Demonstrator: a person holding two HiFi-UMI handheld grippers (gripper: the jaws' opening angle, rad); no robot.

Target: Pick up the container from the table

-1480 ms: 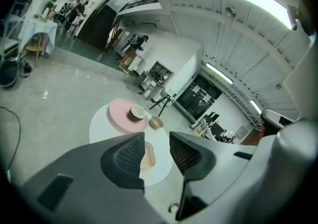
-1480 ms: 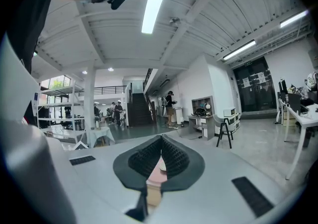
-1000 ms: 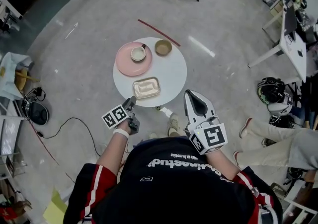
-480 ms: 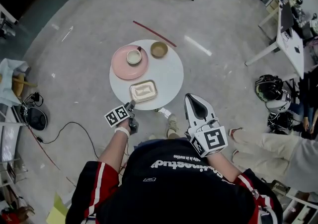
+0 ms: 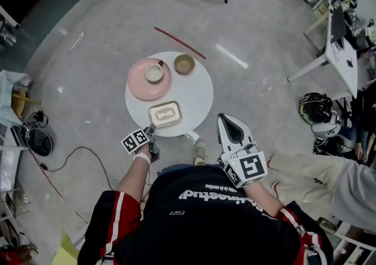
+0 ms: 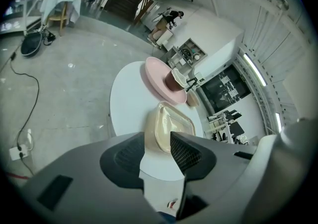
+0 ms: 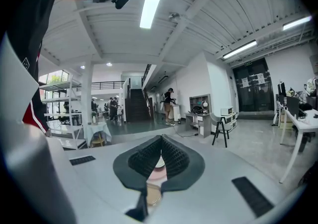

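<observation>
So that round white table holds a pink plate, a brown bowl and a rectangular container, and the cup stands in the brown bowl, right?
Not quite. The cup stands on the pink plate, not in the brown bowl, which sits beside the plate; the head view shows this. The rectangular container and the round white table are as you say.

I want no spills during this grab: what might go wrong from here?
The container lies flat and low near the front edge of the table, so the open left gripper may slide it instead of clamping its rim. A push would likely drive it toward the pink plate and cup just behind it.
</observation>
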